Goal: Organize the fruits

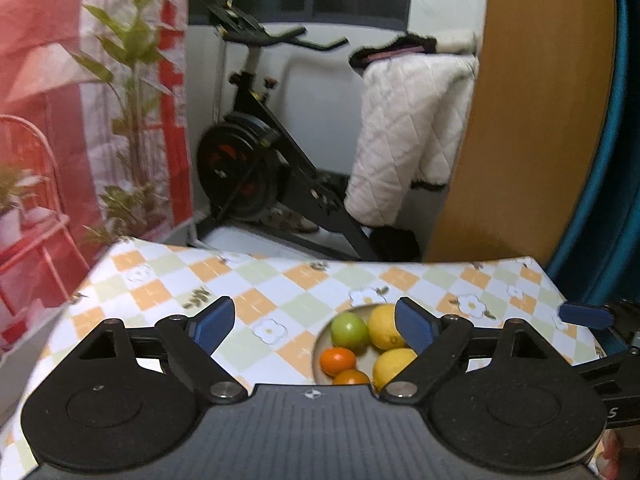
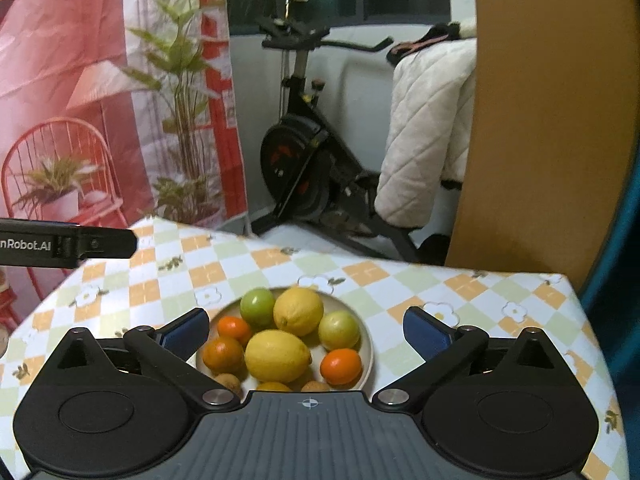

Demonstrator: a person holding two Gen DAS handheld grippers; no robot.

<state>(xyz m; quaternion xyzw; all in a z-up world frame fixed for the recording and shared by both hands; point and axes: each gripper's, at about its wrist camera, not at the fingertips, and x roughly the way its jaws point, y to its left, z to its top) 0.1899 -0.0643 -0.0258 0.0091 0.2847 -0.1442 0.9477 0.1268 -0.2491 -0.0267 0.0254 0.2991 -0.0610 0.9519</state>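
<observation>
A pale plate (image 2: 370, 344) on the checked tablecloth holds two lemons (image 2: 277, 355), two green fruits (image 2: 338, 330), several oranges (image 2: 341, 366) and small brown fruits (image 2: 228, 382). My right gripper (image 2: 307, 334) is open and empty, held above the plate with the fruit between its blue pads (image 2: 426, 332). My left gripper (image 1: 316, 328) is open and empty, left of the plate (image 1: 320, 344); its right pad overlaps a lemon (image 1: 384, 326) in view. The right gripper's finger shows at the left wrist view's right edge (image 1: 586, 316).
The table (image 2: 500, 312) has a flowered orange-and-green checked cloth. Behind it stand an exercise bike (image 2: 308, 160), a white quilted coat (image 2: 424, 132), a wooden panel (image 2: 540, 120) and a printed red backdrop (image 2: 80, 80). The left gripper's body shows at the left (image 2: 68, 244).
</observation>
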